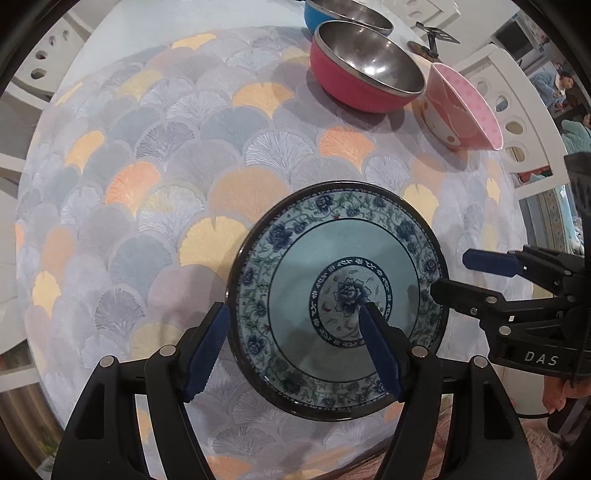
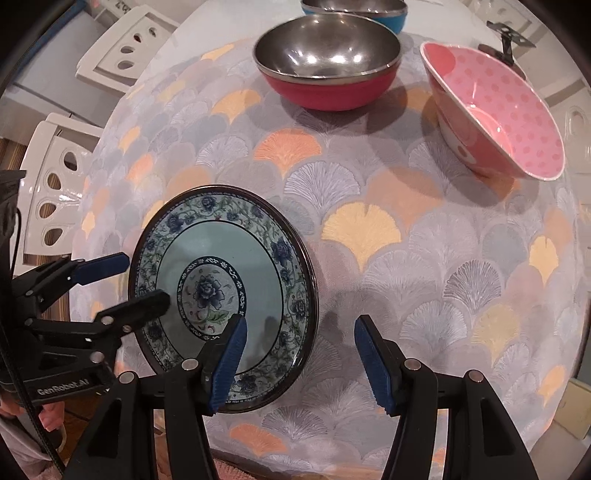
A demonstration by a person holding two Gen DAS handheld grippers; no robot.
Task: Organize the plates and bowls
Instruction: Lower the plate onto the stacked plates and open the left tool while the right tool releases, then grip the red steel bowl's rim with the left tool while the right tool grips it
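A blue-and-white floral plate [image 1: 295,258] lies flat on the fan-patterned tablecloth [image 1: 147,221] near the front edge. My left gripper [image 1: 293,307] stands open astride the plate's left rim, one pad outside it and one over the centre flower. My right gripper [image 1: 451,273] is open astride the right rim. In the right wrist view the plate [image 2: 221,236] sits at lower left, the right gripper [image 2: 301,321] spans its near right edge, and the left gripper [image 2: 146,277] reaches in from the left. No pad presses on the plate.
At the back stand a red steel-lined bowl [image 2: 328,62], a blue one [image 2: 354,11] behind it and a pink dotted bowl [image 2: 495,110] to the right. A small black stand [image 2: 508,37] is at the far edge. White chairs [image 2: 55,192] ring the table.
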